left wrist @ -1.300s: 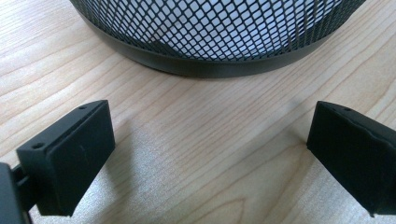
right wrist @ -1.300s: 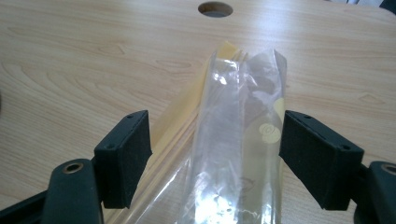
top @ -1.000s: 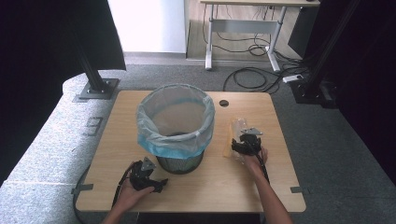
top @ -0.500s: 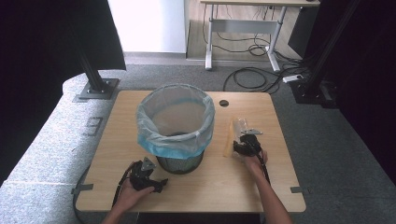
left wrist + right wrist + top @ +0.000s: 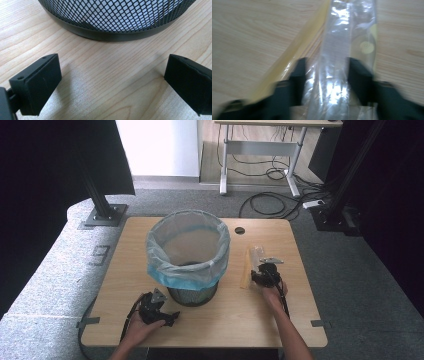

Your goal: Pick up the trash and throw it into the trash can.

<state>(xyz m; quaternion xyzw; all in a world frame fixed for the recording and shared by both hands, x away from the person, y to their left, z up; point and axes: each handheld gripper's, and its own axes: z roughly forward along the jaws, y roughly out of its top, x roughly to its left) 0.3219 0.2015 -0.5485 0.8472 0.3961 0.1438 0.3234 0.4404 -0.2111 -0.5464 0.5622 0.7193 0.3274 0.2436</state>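
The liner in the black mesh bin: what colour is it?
Light blue plastic liner, clearest in the high view.

a black mesh bin [image 5: 192, 292] lined with a pale blue bag [image 5: 187, 262] stands mid-table [image 5: 300, 315]. beyond the table lie grey carpet [image 5: 165, 200], loose cables [image 5: 270, 202] and a white desk frame [image 5: 260, 150].

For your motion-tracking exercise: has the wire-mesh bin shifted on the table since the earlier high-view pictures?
No. The bin stands in the same spot, just left of the round hole in the table.

Glossy clear plastic wrapper [image 5: 337, 62], matt wood table [image 5: 300, 310]
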